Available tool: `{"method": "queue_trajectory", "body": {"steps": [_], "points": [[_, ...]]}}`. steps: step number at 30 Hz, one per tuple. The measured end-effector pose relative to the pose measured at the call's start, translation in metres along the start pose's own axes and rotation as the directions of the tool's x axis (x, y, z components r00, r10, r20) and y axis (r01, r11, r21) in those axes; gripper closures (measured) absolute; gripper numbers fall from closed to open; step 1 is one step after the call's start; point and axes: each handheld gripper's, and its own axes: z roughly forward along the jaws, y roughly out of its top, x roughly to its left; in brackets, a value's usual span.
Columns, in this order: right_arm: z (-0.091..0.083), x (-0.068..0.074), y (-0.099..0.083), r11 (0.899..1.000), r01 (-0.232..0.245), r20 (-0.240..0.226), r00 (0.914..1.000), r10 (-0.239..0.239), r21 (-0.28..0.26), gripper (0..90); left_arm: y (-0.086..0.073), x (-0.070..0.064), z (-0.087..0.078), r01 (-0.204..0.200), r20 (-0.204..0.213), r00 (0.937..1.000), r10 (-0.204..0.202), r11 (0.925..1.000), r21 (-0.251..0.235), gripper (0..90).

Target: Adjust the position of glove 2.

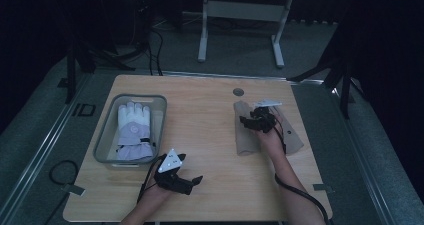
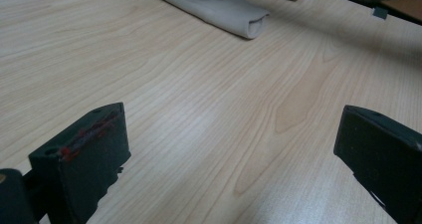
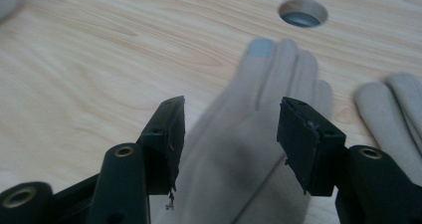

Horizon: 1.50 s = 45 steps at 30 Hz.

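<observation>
Black jaws of my left gripper [image 1: 186, 181] sit closest to me, low over the bare wood near the front edge of the table [image 1: 210, 135]. They stand wide apart with nothing between them. From the left gripper view I see only wood grain under them, and the cuff end of a beige glove [image 2: 219, 7] far off at the top.

My right gripper [image 1: 250, 121] is out on the right side of the table. It hangs over the beige glove [image 3: 249, 149], which lies flat on the wood. From the right gripper view its jaws are partly open, one on each side of the palm part of the glove. They do not pinch it, and I cannot tell if they touch it. The glove fingers point toward a round hole [image 3: 302, 12] in the table top.

A second beige glove [image 3: 398, 114] lies just beside the first one, on its right in that view.

On the left side of the table stands a clear bin [image 1: 107, 130]. A white and pale purple glove [image 1: 134, 130] lies inside it, fingers pointing away from me.
</observation>
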Motion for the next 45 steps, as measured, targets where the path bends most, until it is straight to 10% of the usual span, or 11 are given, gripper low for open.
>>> {"method": "queue_trajectory", "body": {"steps": [16, 21, 28, 35, 45], "points": [[0.027, -0.003, -0.024, 0.999, 0.034, 0.049, 0.9982, -0.035, 0.031, 49.7, -0.001, -0.002, 0.001, -0.004, 0.026, 0.9997, 0.004, 1.0000, 0.008, 0.9], [0.024, 0.003, -0.024, 0.999, -0.020, 0.072, 0.9973, 0.017, 0.036, 73.6, -0.002, -0.001, 0.002, 0.003, 0.022, 0.9998, -0.004, 0.9999, 0.011, 0.9], [0.012, 0.012, -0.019, 0.995, -0.102, 0.066, 0.9927, 0.101, 0.007, 75.7, -0.002, -0.001, 0.003, 0.005, 0.022, 0.9997, -0.005, 0.9999, 0.012, 0.9], [-0.023, 0.038, -0.004, 0.983, -0.176, 0.022, 0.9839, 0.177, -0.059, 75.7, -0.001, -0.001, 0.002, 0.003, 0.013, 0.9999, -0.003, 1.0000, 0.004, 0.9], [-0.051, 0.087, -0.023, 0.974, -0.209, 0.076, 0.9735, 0.216, -0.083, 75.2, 0.000, -0.002, 0.000, -0.005, 0.002, 1.0000, 0.005, 1.0000, -0.002, 0.9]]}}
